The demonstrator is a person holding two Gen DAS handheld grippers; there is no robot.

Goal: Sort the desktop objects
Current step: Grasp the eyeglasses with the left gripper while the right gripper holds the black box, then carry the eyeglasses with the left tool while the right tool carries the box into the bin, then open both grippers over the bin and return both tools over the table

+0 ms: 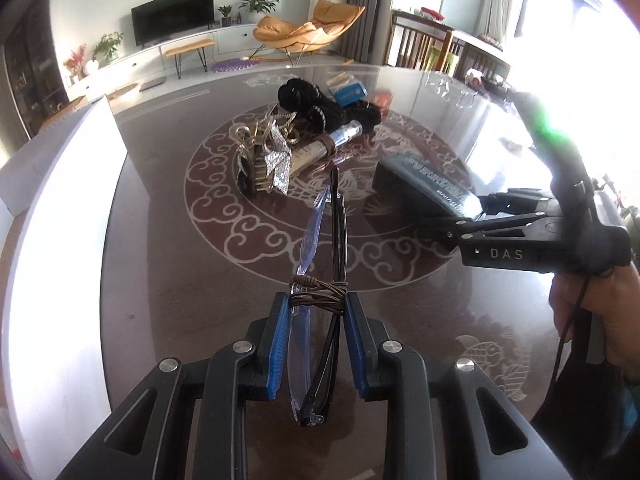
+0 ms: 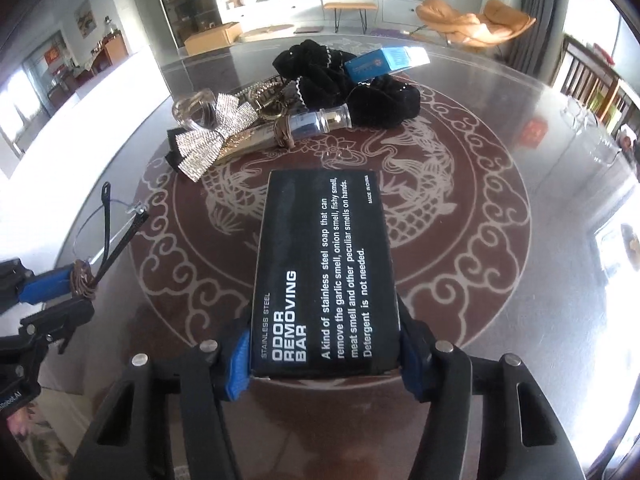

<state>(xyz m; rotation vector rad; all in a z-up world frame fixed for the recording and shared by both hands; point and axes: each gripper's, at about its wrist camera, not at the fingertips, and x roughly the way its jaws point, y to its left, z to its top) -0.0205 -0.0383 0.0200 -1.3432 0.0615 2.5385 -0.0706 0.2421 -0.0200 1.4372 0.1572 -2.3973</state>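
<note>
A folded pair of glasses (image 1: 320, 240) with a black frame, bound with brown cord, is clamped between the blue pads of my left gripper (image 1: 316, 308), which is shut on it above the table. From the right wrist view the same gripper (image 2: 76, 284) shows at the left with the glasses (image 2: 108, 232) sticking up. My right gripper (image 2: 324, 360) has its blue pads against both sides of a black box (image 2: 324, 272) labelled "odor removing bar", which lies on the table. In the left wrist view this gripper (image 1: 460, 216) sits at the near end of the box (image 1: 424, 184).
A pile lies behind the box: black scrunchies (image 2: 360, 92), a small blue box (image 2: 376, 62), a clear tube (image 2: 312, 122), a glittery silver bow (image 2: 212, 140) and hair clips. The round table (image 2: 500, 280) has a dragon pattern. A white box wall (image 1: 60, 200) stands at its left.
</note>
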